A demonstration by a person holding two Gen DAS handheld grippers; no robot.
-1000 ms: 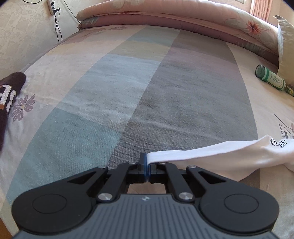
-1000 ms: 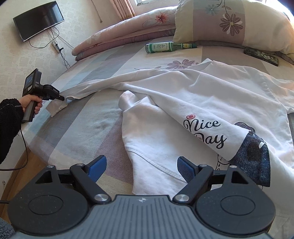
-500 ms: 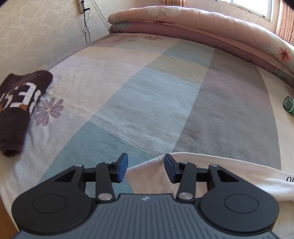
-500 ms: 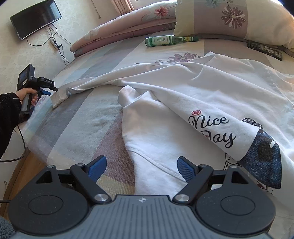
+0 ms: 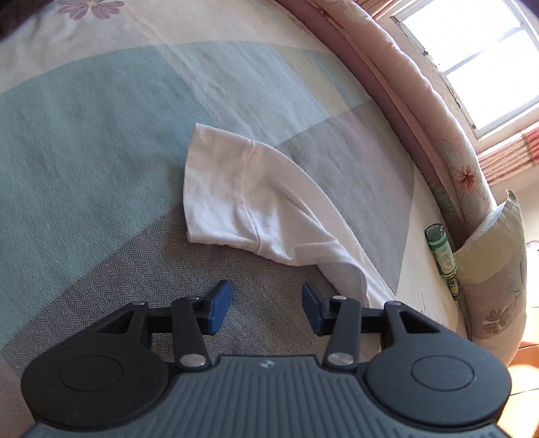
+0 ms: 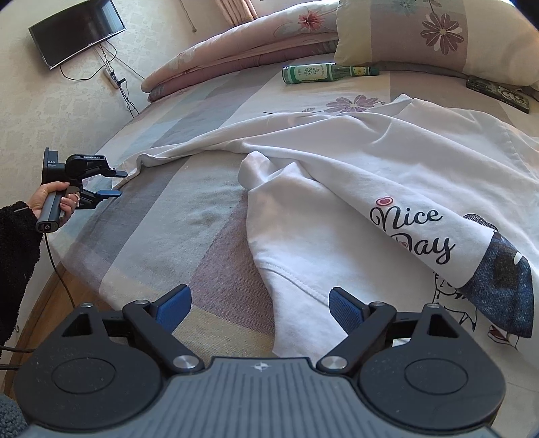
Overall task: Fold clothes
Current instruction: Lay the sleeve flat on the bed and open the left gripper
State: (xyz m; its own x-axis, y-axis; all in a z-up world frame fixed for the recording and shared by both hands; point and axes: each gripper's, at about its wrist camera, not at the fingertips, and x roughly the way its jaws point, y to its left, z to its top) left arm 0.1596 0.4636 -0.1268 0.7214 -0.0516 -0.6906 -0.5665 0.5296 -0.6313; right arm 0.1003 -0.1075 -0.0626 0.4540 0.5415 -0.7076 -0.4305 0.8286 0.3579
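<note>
A white T-shirt (image 6: 337,168) printed "Nice Day" lies rumpled on the striped bed sheet (image 6: 175,229). Its long sleeve (image 5: 235,195) stretches left and rests flat on the sheet. My left gripper (image 5: 266,296) is open just short of the cuff, with only sheet between its fingers. In the right wrist view the left gripper (image 6: 114,183) is held on its side by a hand (image 6: 57,198), close to the sleeve end (image 6: 141,161). My right gripper (image 6: 259,300) is open and its jaws are opening wider. It hovers over the shirt's hem without pressing on it.
A green bottle (image 6: 316,73) lies near the pillow (image 6: 438,33), with a dark flat case (image 6: 498,94) beside it. A folded quilt (image 6: 235,43) lines the far side. A TV (image 6: 75,32) hangs on the wall. The bed's wooden edge (image 6: 50,303) is at the lower left.
The left gripper let go of the sleeve end, opened, rolled onto its side and drew back. The sleeve now lies on the sheet. The right gripper stayed put.
</note>
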